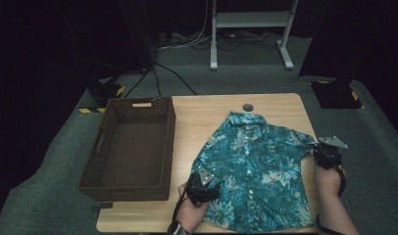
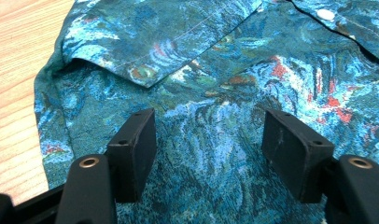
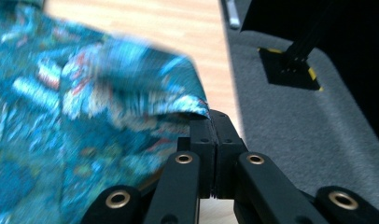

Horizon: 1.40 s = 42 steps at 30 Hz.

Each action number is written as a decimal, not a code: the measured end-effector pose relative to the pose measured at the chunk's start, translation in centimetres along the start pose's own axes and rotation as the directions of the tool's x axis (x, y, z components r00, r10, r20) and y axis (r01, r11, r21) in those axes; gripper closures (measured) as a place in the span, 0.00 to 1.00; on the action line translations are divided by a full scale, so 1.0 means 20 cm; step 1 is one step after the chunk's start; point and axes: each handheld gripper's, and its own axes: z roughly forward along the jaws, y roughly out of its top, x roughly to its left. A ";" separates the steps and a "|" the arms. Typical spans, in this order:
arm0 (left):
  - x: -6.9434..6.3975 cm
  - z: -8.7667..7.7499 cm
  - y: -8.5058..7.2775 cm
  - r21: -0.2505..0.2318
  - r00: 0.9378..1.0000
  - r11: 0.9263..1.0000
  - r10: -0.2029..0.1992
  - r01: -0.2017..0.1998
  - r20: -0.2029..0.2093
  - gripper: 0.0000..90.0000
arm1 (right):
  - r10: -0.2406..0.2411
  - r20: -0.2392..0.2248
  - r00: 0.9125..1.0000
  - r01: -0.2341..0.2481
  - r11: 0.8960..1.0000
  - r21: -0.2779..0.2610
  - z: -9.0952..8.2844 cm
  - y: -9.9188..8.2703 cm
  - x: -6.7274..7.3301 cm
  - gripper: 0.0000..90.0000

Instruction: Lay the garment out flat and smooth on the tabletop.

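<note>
On the wooden bench (image 1: 197, 117) lies a blue-green flowery shirt (image 1: 258, 166), spread flat on the right half with its collar pointing to the far edge. Left of it sits a brown woven basket (image 1: 101, 169), close to the shirt but not touching it. A small round hole (image 1: 248, 107) shows in the bench top near the far edge.

At the near left part of the shirt, the left gripper (image 1: 203, 188) rests over the cloth. Its fingers (image 2: 134, 149) are apart, with shirt cloth lying flat under the gap and nothing squeezed.

By the right edge of the bench, the right gripper (image 1: 327, 152) is at the shirt's right sleeve. Its fingers (image 3: 200, 140) are pressed together, and the sleeve's edge is pinched between them.

Grey carpet (image 1: 265, 73) covers the floor around the bench. Cables (image 1: 158, 73) run across it, a white frame (image 1: 248, 19) stands at the back, and the room beyond is dark.
</note>
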 end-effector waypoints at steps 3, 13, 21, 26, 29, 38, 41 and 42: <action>0.00 0.00 0.00 0.000 1.000 1.000 0.003 -0.003 0.001 0.40 | -0.007 0.012 1.000 0.007 1.000 -0.028 -0.03 0.07 -0.03 0.98; 0.00 0.00 0.00 0.000 1.000 1.000 0.002 -0.002 0.001 0.40 | -0.014 0.036 0.999 0.016 0.998 -0.052 -0.07 0.13 -0.06 0.85; 0.00 0.00 0.00 0.000 1.000 1.000 0.002 -0.002 0.001 0.40 | -0.033 -0.022 0.999 0.032 0.999 -0.030 -0.09 0.02 0.03 0.78; 0.00 0.00 0.00 0.001 1.000 1.000 0.003 -0.003 0.001 0.40 | -0.033 -0.066 0.997 0.031 0.999 -0.035 -0.13 -0.03 0.09 0.74; 0.00 0.00 0.00 0.000 1.000 1.000 0.003 -0.003 0.001 0.40 | -0.040 -0.099 0.994 0.037 0.999 -0.037 -0.17 -0.07 0.13 0.71; 0.00 0.00 0.00 -0.001 1.000 1.000 0.002 -0.002 0.001 0.40 | -0.057 -0.200 0.978 0.053 0.998 -0.026 -0.29 -0.17 0.25 0.61; 0.00 0.00 0.00 0.000 1.000 1.000 0.003 -0.003 0.001 0.40 | -0.075 -0.238 0.968 0.071 0.997 -0.025 -0.35 -0.19 0.30 0.56; 0.00 0.00 0.00 0.000 1.000 1.000 0.002 -0.002 0.001 0.40 | -0.080 -0.249 0.965 0.077 0.997 -0.025 -0.37 -0.20 0.32 0.54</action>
